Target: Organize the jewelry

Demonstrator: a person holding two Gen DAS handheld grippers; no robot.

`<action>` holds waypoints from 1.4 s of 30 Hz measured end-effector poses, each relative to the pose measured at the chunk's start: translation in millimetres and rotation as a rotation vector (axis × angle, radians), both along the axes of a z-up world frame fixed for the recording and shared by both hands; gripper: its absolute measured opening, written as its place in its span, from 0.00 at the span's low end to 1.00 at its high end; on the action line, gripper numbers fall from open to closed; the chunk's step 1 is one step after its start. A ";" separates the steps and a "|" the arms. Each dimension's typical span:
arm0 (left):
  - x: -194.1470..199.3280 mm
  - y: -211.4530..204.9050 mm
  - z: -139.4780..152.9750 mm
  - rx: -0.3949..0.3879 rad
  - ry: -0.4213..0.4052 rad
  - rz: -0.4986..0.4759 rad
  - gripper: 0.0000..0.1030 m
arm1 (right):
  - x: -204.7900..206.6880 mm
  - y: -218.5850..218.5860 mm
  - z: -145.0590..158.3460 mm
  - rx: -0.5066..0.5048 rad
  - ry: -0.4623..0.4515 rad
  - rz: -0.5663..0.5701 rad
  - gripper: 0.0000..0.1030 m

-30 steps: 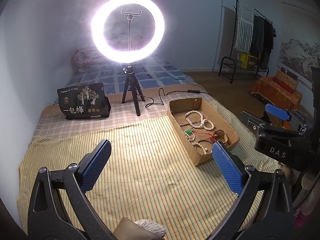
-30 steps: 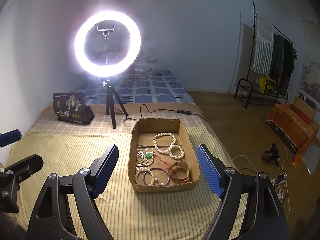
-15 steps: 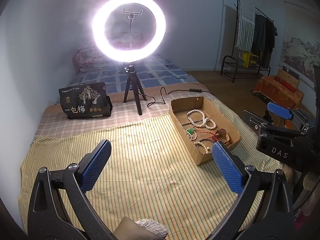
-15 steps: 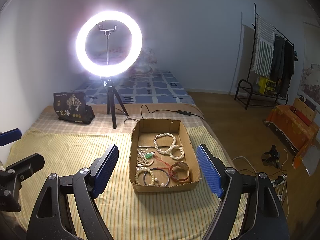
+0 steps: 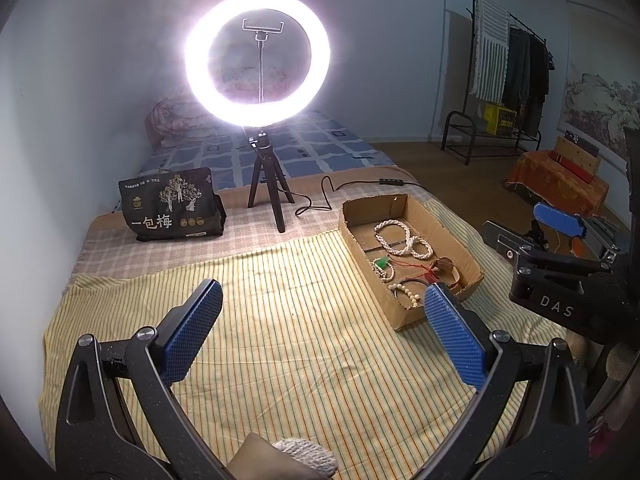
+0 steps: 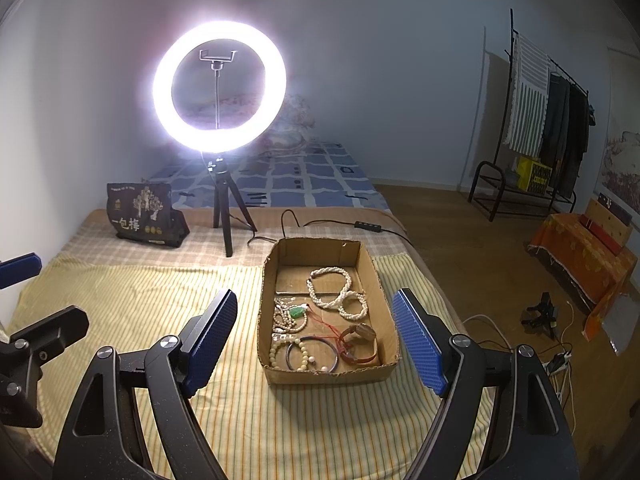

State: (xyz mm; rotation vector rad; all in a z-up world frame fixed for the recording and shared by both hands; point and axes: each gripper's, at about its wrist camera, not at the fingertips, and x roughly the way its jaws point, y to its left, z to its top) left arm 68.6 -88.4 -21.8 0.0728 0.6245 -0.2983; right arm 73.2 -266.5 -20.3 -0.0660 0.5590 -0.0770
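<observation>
in the left wrist view the left tongs (image 5: 322, 332) are wide open and hold nothing, above the soft stripy yellow cloth (image 5: 280, 344), with the cardboard box (image 5: 404, 316) of jewelry ahead and to their right, just past the right bumpy blue pad, and the right tongs (image 5: 560, 220) to its right; in the right wrist view the right tongs (image 6: 314, 338) are wide open and empty too, aimed right at the box (image 6: 320, 374) so its low walls keep the round white bead bracelets (image 6: 330, 288), green charm (image 6: 297, 312) and brown band (image 6: 360, 344) together, maybe picked up already or yet to be sorted
</observation>
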 end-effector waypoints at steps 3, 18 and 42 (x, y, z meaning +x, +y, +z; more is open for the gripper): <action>1.0 1.1 1.2 0.001 -0.001 0.000 0.99 | -0.1 0.3 -0.1 0.000 -0.001 -0.001 0.78; -0.8 -0.1 0.6 0.004 -0.003 0.000 0.99 | -0.3 0.0 0.4 -0.002 0.000 0.001 0.78; -0.7 -0.5 1.7 0.004 -0.002 -0.001 0.99 | -2.6 -0.9 -0.4 -0.005 0.008 0.007 0.78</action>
